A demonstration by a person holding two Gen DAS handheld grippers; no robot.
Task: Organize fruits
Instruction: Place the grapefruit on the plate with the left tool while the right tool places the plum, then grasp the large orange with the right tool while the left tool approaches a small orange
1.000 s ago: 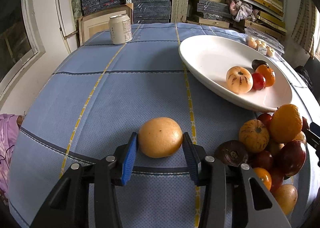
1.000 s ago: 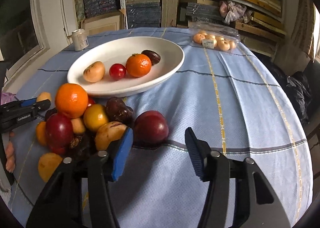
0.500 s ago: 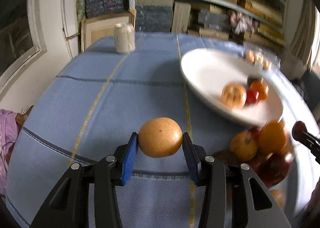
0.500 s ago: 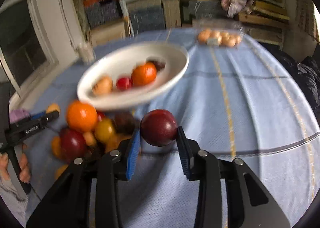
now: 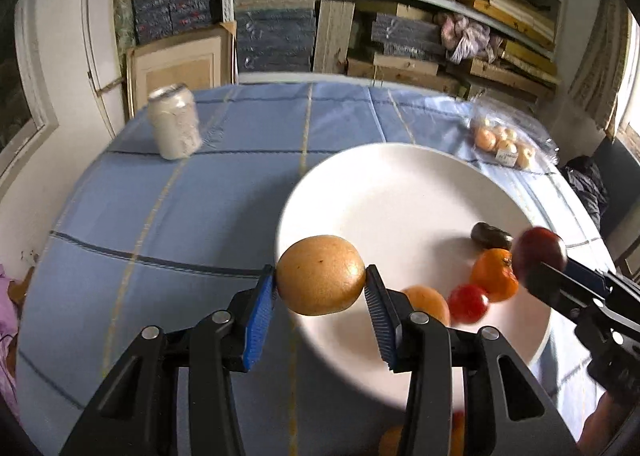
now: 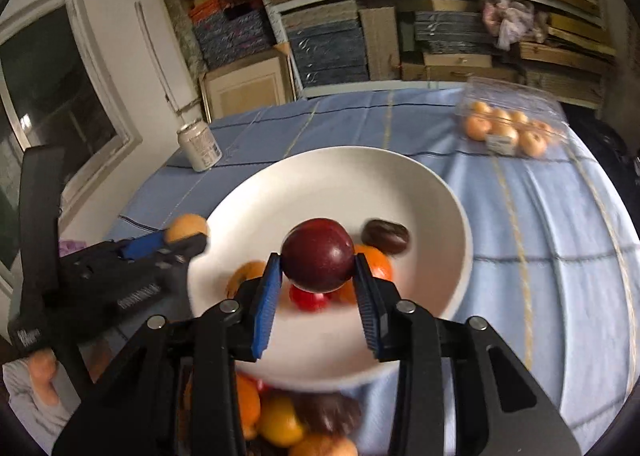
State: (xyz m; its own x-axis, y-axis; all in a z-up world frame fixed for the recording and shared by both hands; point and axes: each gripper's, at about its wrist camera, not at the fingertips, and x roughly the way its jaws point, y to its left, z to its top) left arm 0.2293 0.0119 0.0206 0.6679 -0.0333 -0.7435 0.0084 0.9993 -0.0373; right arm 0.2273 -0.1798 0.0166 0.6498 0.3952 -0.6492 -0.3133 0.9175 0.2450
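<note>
My left gripper (image 5: 320, 298) is shut on a round yellow-orange fruit (image 5: 321, 274), held in the air at the near left rim of the white bowl (image 5: 380, 192). My right gripper (image 6: 317, 283) is shut on a dark red plum (image 6: 318, 254), held above the bowl (image 6: 320, 176). In the bowl lie an orange (image 5: 493, 275), a small red fruit (image 5: 467, 302), a dark brown fruit (image 5: 490, 236) and a pale striped fruit (image 5: 430, 300). The plum (image 5: 538, 254) shows at the right of the left wrist view. Below the bowl's near edge sits a blurred pile of loose fruit (image 6: 280, 420).
A white drink can (image 5: 174, 127) stands at the far left of the blue tablecloth (image 5: 160, 216). A clear plastic pack of small fruit (image 6: 506, 128) lies at the far right. Shelves stacked with boxes rise behind the table. A person's hand (image 6: 40, 376) holds the left tool.
Both grippers have lifted their fruit off the cloth and carried it forward toward the bowl. The right gripper, open beside the plum a second ago, has shut on it.
</note>
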